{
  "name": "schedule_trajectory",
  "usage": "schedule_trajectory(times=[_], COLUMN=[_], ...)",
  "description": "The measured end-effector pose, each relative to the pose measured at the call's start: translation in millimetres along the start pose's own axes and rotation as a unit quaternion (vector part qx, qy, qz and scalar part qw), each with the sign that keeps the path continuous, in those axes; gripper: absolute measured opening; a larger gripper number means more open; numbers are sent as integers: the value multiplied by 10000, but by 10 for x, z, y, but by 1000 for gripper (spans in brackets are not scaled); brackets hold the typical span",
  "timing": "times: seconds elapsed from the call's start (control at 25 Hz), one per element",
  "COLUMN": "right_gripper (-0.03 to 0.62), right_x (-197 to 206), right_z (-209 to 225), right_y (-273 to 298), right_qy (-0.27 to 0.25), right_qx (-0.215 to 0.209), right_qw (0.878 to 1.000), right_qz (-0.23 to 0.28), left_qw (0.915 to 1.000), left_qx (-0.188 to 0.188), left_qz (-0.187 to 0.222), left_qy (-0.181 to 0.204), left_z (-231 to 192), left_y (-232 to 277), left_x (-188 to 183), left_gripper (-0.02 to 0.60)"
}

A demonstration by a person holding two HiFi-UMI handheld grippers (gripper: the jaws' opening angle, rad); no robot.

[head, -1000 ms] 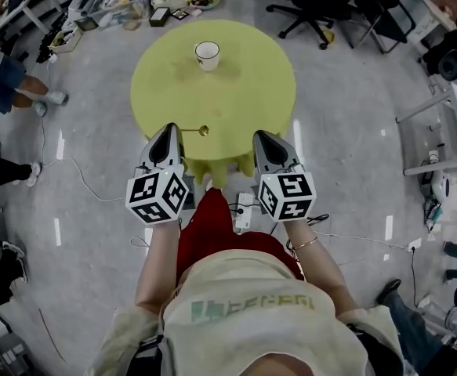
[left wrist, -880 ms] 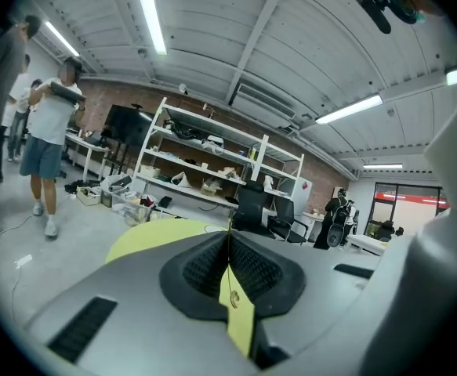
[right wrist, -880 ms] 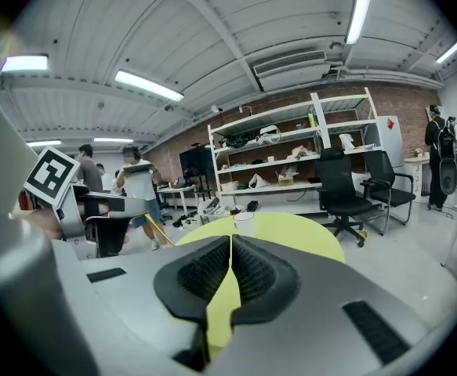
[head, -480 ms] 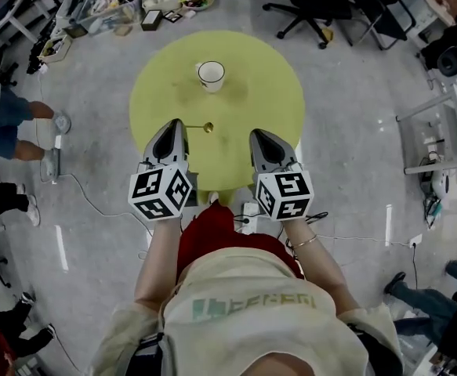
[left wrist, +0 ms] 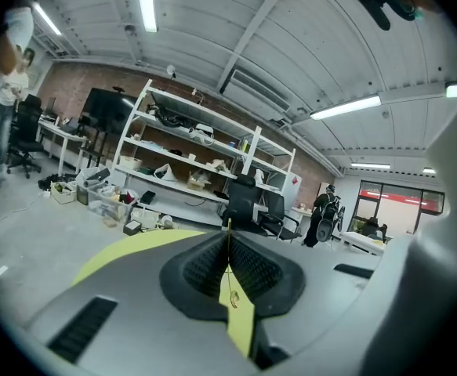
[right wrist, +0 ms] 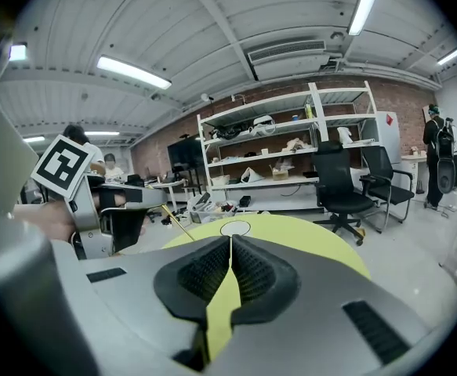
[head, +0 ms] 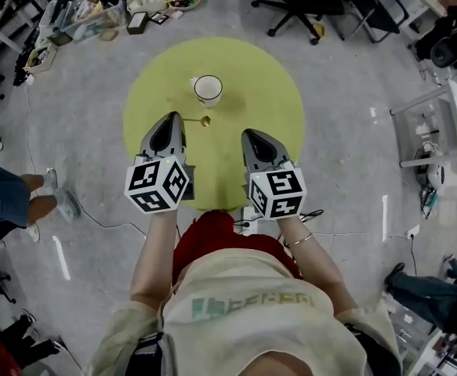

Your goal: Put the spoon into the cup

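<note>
A white cup (head: 208,89) stands upright on the far half of the round yellow table (head: 267,92). My left gripper (head: 171,119) hovers over the table just short of the cup, shut on the handle of a thin gold spoon (head: 200,121) whose bowl sticks out to the right. In the left gripper view the spoon (left wrist: 230,284) runs as a fine line between the closed jaws. My right gripper (head: 252,135) is shut with nothing in it, level with the left one. Its own view shows the cup (right wrist: 234,228) ahead and the left gripper (right wrist: 106,210) at the left.
Black office chairs (head: 302,2) stand beyond the table, and bins of clutter (head: 95,18) lie at the far left. A person's legs (head: 16,198) are at the left. A white rack (head: 440,131) stands at the right. Cables (head: 95,218) trail over the floor.
The person has stepped toward the table. Both grippers now sit farther over it, and the spoon is closer to the cup. The bystander's legs at the left have shifted.
</note>
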State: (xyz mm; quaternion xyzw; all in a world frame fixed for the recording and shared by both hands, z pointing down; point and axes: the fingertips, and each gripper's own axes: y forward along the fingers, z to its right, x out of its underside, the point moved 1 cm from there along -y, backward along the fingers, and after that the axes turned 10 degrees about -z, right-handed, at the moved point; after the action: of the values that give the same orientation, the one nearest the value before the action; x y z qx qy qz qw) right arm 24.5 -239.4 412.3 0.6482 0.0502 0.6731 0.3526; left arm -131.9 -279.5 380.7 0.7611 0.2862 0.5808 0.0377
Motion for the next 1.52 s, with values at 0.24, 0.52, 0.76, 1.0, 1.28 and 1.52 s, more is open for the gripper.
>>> schedule_trajectory(times=[0.24,0.52,0.76,1.0,1.28,1.52], right_gripper=[37,37,37,37,37,37], right_x=[-138,-223,-289,-272,-221,-214], right_z=[108,183,301,404,515,551], right_y=[245,507,661,811,1018,1203], right_qy=[33,77,145,197,247,241], right_qx=[160,246,314,329,299,309], right_qw=[9998,9996,9993,9990,9985,9978], right_qz=[-64,-137,-159,-243,-376,-526], left_qw=[9999,9997,9996,9997,9996,9992], left_qx=[117,235,243,224,159,136], left_qz=[-1,63,64,-47,-217,-361], left_qy=[-5,-27,-107,-108,-102,-113], left_z=[-77,-202,-276,-322,-375,-457], left_y=[297,590,845,1086,1327,1486], left_x=[-202,-404,-500,-469,-363,-305], left_gripper=[25,25,25,25,25,25])
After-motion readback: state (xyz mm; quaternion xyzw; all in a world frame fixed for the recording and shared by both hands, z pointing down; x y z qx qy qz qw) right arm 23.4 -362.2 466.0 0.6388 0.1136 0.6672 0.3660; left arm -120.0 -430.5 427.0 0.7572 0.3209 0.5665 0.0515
